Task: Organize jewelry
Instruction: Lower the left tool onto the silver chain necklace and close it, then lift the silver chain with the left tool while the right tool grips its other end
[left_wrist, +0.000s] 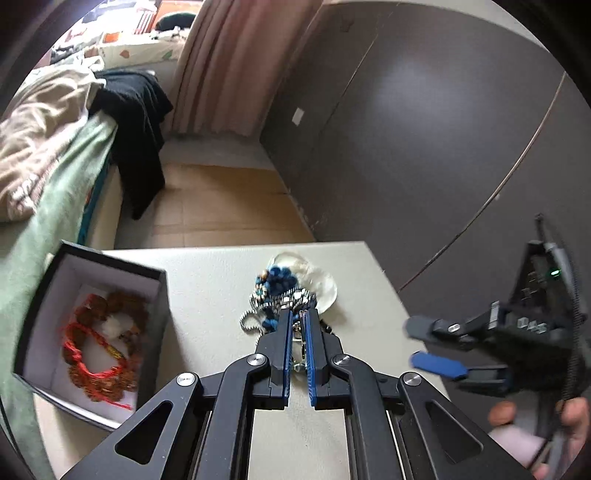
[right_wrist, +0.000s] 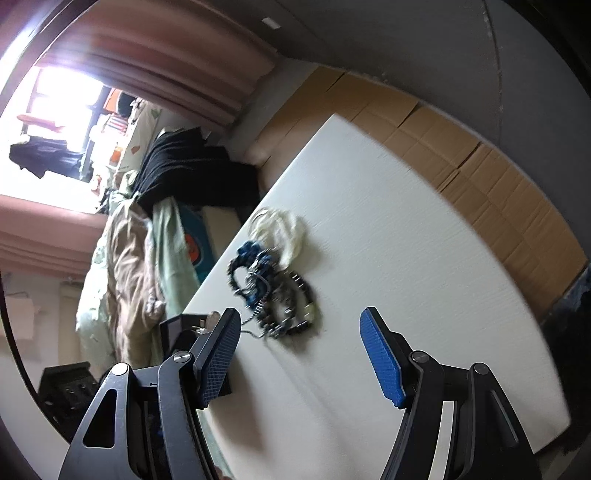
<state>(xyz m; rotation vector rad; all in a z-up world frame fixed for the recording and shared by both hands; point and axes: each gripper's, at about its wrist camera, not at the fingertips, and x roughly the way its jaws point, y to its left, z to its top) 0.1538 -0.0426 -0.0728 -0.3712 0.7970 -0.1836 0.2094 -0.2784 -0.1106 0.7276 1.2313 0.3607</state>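
A tangled pile of jewelry (left_wrist: 280, 295) with blue beads and silver chains lies on the white table (left_wrist: 207, 280), partly on a clear plastic bag (left_wrist: 321, 280). My left gripper (left_wrist: 297, 321) is nearly shut on a dark beaded piece at the near edge of the pile. A black box (left_wrist: 55, 266) with white lining holds red cord and brown bead bracelets (left_wrist: 99, 343). My right gripper (right_wrist: 299, 321) is open and empty, above the table near the pile (right_wrist: 273, 291); it also shows in the left wrist view (left_wrist: 413, 343).
A bed with green and beige bedding (left_wrist: 44, 162) and a black garment (left_wrist: 136, 122) stands left of the table. Cardboard (left_wrist: 221, 206) covers the floor beyond. A grey wall (left_wrist: 424, 129) is on the right, pink curtains (left_wrist: 229, 66) behind.
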